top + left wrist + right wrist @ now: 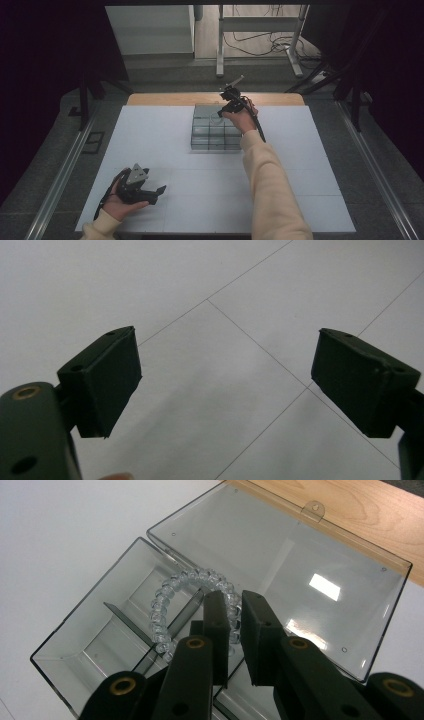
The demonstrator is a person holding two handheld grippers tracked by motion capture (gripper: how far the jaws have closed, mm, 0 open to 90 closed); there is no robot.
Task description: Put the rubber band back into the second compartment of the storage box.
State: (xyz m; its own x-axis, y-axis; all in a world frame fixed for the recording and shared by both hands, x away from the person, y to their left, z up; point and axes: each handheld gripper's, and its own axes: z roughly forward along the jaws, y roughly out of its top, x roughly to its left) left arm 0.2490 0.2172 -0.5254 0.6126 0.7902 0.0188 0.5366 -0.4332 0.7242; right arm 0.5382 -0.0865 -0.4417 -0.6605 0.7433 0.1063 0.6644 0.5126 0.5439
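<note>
From the high view, the clear plastic compartment box [216, 131] sat just past the middle of the white table [160, 150], its flat lid lying open toward twelve o'clock against the wooden strip [165, 98] at the far edge. The right gripper [231, 106] hung over the box's one-o'clock corner; the left gripper [159, 191] lay idle at seven o'clock, well apart, with bare table all round it.

In the left gripper view, its jaws stood spread wide over the white surface, nothing between them.

In the right gripper view, the right gripper [235, 625] had its jaws pressed nearly together on a clear coiled plastic hair tie [167, 597], which draped across a divider wall between two compartments. The step looked like lowering the tie into a compartment. The next move would call for shifting toward nine o'clock, clear of the divider, before releasing. The open lid [300, 565] at two o'clock left little room that way.
</note>
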